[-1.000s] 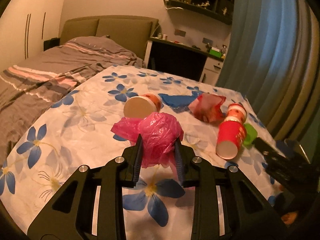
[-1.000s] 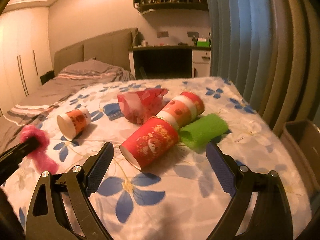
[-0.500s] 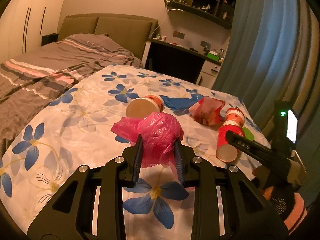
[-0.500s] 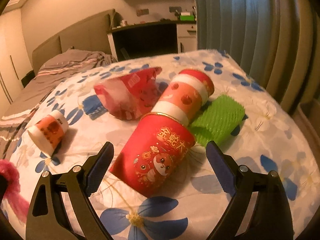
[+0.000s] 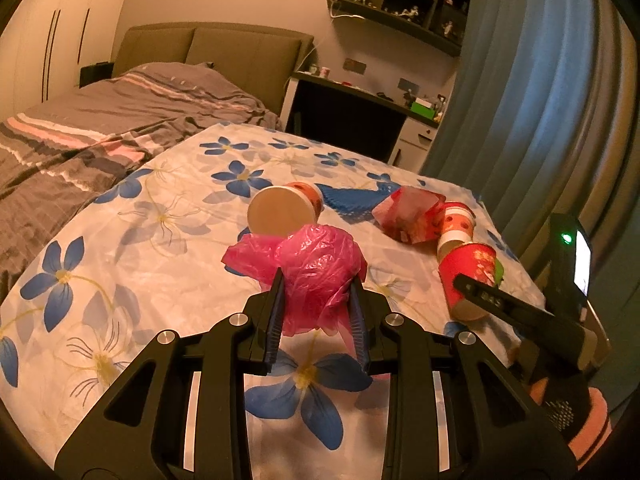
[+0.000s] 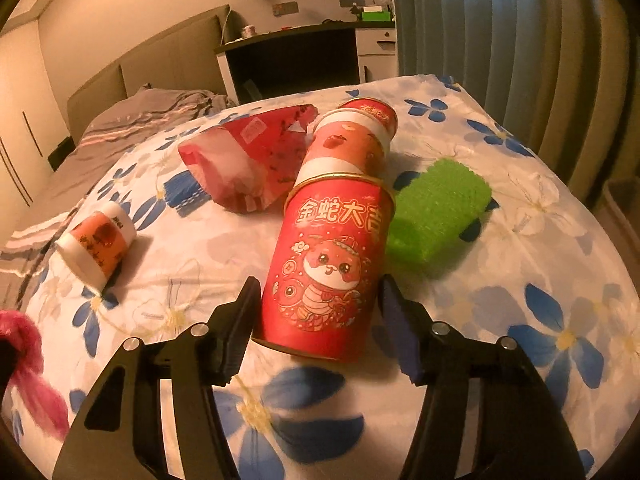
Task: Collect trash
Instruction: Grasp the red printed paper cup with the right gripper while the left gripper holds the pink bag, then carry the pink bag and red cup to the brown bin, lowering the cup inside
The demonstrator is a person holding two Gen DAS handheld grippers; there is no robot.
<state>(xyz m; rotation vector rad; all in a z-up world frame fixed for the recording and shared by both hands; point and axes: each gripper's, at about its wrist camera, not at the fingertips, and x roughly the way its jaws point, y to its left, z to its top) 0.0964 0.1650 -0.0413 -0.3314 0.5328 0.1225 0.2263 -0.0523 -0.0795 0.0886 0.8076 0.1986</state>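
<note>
My left gripper (image 5: 316, 280) is shut on a crumpled pink plastic bag (image 5: 316, 256), held just above the floral sheet (image 5: 160, 280). A red paper cup (image 6: 332, 248) lies on its side, mouth toward me, between the fingers of my right gripper (image 6: 319, 284). The jaws are closing, with a thin gap still showing on each side of the cup. In the left wrist view, one of the right gripper's fingers (image 5: 492, 300) lies across that cup (image 5: 468, 272). A second orange-and-white cup (image 6: 352, 144) is nested against the red cup's base.
On the sheet lie another orange-and-white cup (image 6: 96, 244), a crumpled red paper wrapper (image 6: 248, 164), a green foam net (image 6: 436, 208) and a blue foam net (image 5: 352, 200). A grey duvet (image 5: 100, 132) lies at left. A desk (image 6: 296, 56) stands behind and curtains (image 6: 520, 40) hang at right.
The right gripper has dropped and moved forward onto the red cup, and its jaws have narrowed around it. The left gripper has stayed put with the pink bag.
</note>
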